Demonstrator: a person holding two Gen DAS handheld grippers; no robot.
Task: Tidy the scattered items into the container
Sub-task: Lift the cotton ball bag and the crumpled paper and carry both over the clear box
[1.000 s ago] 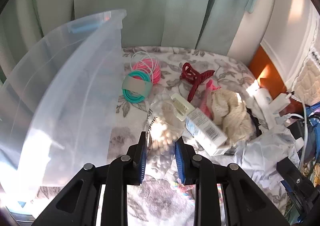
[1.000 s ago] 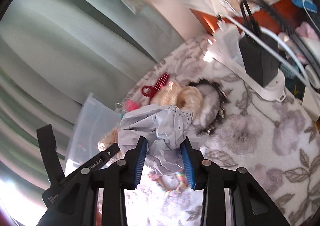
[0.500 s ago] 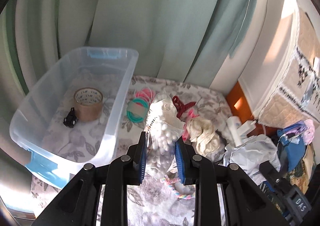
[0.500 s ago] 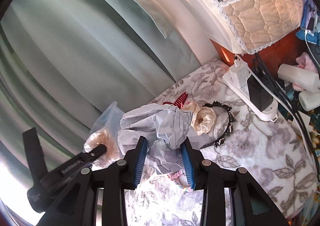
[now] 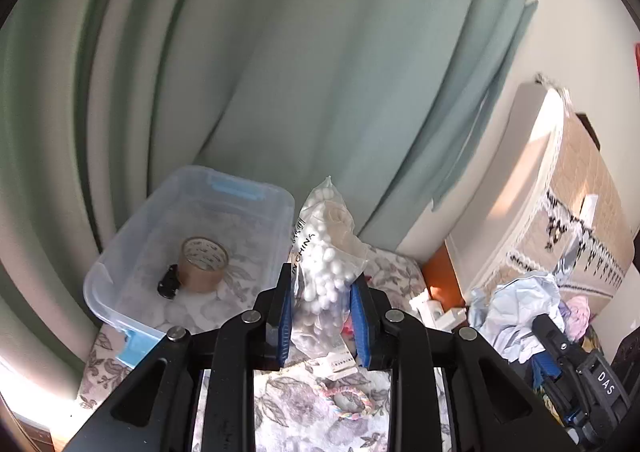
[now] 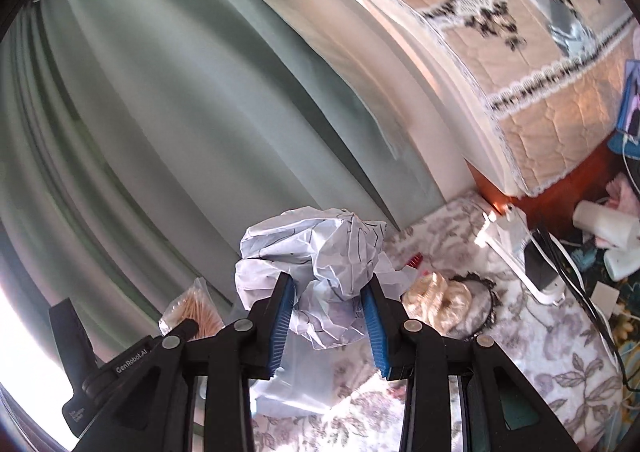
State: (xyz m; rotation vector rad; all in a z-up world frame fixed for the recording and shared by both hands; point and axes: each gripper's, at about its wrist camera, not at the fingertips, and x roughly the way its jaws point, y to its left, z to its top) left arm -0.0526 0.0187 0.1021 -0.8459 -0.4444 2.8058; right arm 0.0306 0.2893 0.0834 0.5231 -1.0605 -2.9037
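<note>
While both tools hang above the grey-flowered tablecloth (image 5: 320,408), we note the left gripper (image 5: 323,316) narrowed on a clear plastic bag of small white foam beads (image 5: 325,272) — its blue pads (image 5: 285,318) press the bag's lower half, and the top of the bag stands up between them. To the left and beyond sits the clear plastic storage bin with blue latches (image 5: 120,272); inside lie a roll of brown packing tape (image 5: 203,264) and, touching it, a small black object (image 5: 168,282), too small to identify. A pastel braided ring (image 5: 347,401) lies on the cloth just below the bag.

Through the right wrist camera we see the right gripper (image 6: 330,318) pinching a crumpled pale-blue paper wad (image 6: 320,264) — jaws part-way closed, pads sunk into the folds. Behind it on the cloth: a cream fabric scrunchie (image 6: 438,292), a black lace headband (image 6: 486,288), a white power strip (image 6: 516,248). Green curtains (image 6: 180,112) hang behind.
</note>
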